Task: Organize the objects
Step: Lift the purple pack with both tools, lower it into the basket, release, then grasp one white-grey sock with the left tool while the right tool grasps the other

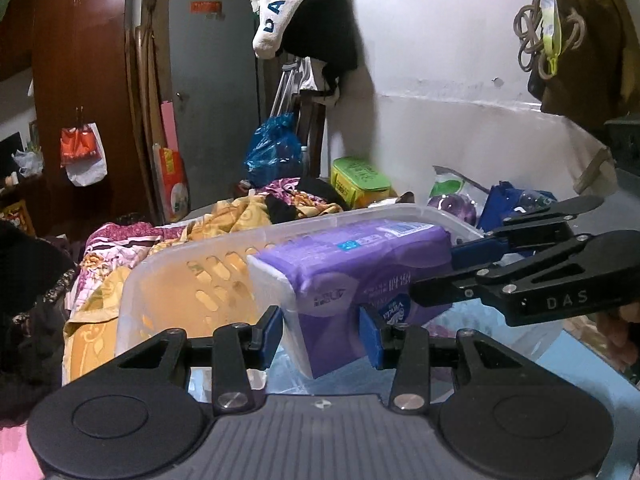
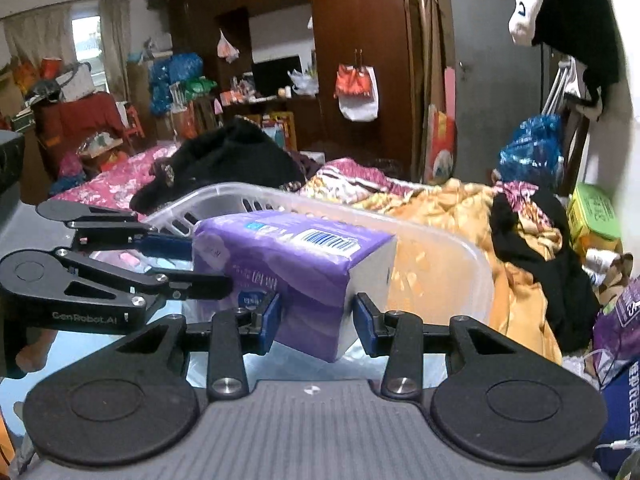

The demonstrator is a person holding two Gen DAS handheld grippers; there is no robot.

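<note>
A purple tissue pack is held between both grippers above a clear plastic basket. My left gripper has its blue pads against the pack's near end. My right gripper comes in from the right and grips the pack's other end. In the right wrist view the same pack sits between my right gripper's pads, and my left gripper holds it from the left. The basket lies behind and under the pack.
Rumpled orange and floral bedding with black clothes lies behind the basket. A green box and blue bags stand by the white wall. More purple packs lie at the right. Wardrobes stand at the back.
</note>
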